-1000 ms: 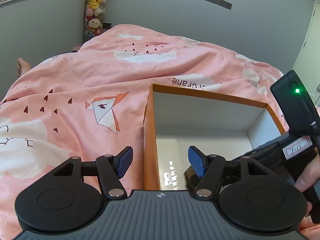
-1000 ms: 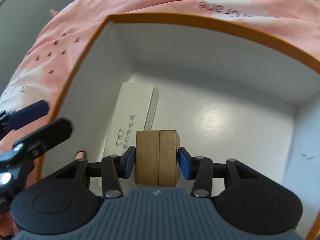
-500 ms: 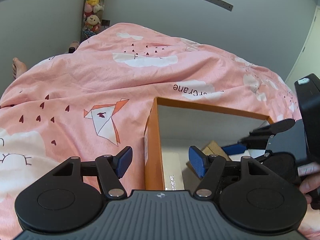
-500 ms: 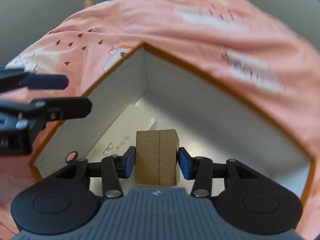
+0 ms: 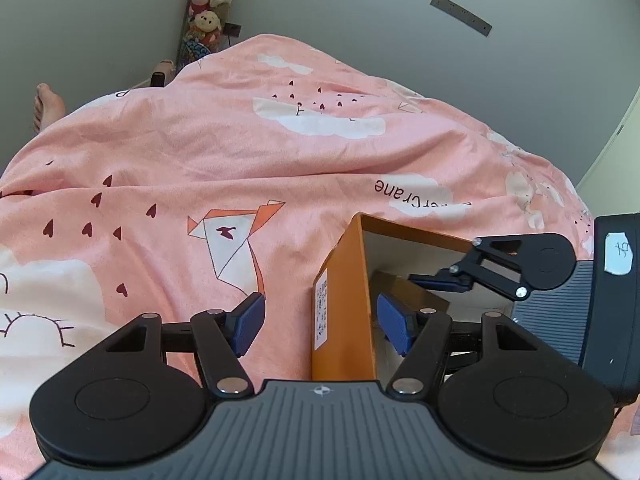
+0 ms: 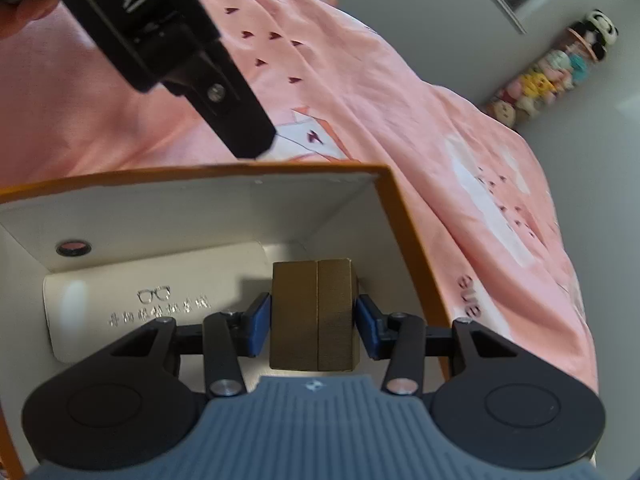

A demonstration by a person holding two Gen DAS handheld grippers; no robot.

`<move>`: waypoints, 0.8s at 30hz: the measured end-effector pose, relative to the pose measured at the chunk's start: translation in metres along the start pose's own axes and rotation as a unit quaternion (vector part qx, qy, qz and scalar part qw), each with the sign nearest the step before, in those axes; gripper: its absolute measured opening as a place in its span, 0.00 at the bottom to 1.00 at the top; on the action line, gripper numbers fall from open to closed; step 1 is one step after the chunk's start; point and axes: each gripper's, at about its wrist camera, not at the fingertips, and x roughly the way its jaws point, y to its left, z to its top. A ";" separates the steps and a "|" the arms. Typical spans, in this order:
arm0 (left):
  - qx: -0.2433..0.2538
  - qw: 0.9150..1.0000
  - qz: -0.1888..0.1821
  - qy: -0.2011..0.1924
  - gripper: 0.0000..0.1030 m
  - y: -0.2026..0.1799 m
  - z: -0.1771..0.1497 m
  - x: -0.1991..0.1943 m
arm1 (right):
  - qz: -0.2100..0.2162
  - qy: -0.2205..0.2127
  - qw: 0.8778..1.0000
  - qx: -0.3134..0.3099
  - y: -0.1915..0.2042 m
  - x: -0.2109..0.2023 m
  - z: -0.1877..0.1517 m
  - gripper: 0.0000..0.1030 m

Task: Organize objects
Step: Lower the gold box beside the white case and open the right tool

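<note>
right gripper (image 6: 314, 326) clamped on the flat sides of a brown block (image 6: 314, 316), held inside the orange box (image 6: 404, 216), right of a white glasses case (image 6: 156, 300). looks stiff, light, unlikely to slip. left gripper (image 5: 320, 322) gaping wide astride the box's left wall, gripping nothing.

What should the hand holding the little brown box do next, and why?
Probably lower the brown box to the floor of the orange box and let go. The right gripper holds it inside, beside the white glasses case, with bare floor showing around it.
</note>
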 end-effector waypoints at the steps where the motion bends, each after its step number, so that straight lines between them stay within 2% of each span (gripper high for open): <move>1: 0.001 1.000 0.001 0.001 0.73 0.000 0.000 0.001 | 0.003 -0.005 1.000 -0.007 0.002 0.003 0.001 0.46; 8: 0.001 1.000 0.002 0.013 0.73 0.000 -0.002 0.008 | -0.007 -0.038 0.997 -0.072 0.011 0.010 0.004 0.46; 10: 0.002 1.000 0.001 0.015 0.73 -0.001 -0.003 0.009 | -0.014 -0.037 0.996 -0.074 0.010 0.010 0.003 0.54; 14: 0.004 1.000 0.004 0.020 0.73 -0.003 -0.004 0.011 | -0.035 -0.038 0.996 -0.066 0.010 0.007 0.000 0.61; 18: 0.007 1.000 0.004 0.024 0.73 -0.005 -0.006 0.013 | -0.042 -0.020 0.998 -0.048 0.007 0.007 -0.003 0.61; 21: 0.009 1.000 0.005 0.025 0.73 -0.007 -0.007 0.013 | -0.071 -0.006 0.997 -0.038 0.005 0.011 -0.008 0.50; 24: 0.009 1.000 0.006 0.026 0.73 -0.007 -0.007 0.013 | -0.057 -0.002 0.998 -0.001 -0.003 0.009 -0.009 0.48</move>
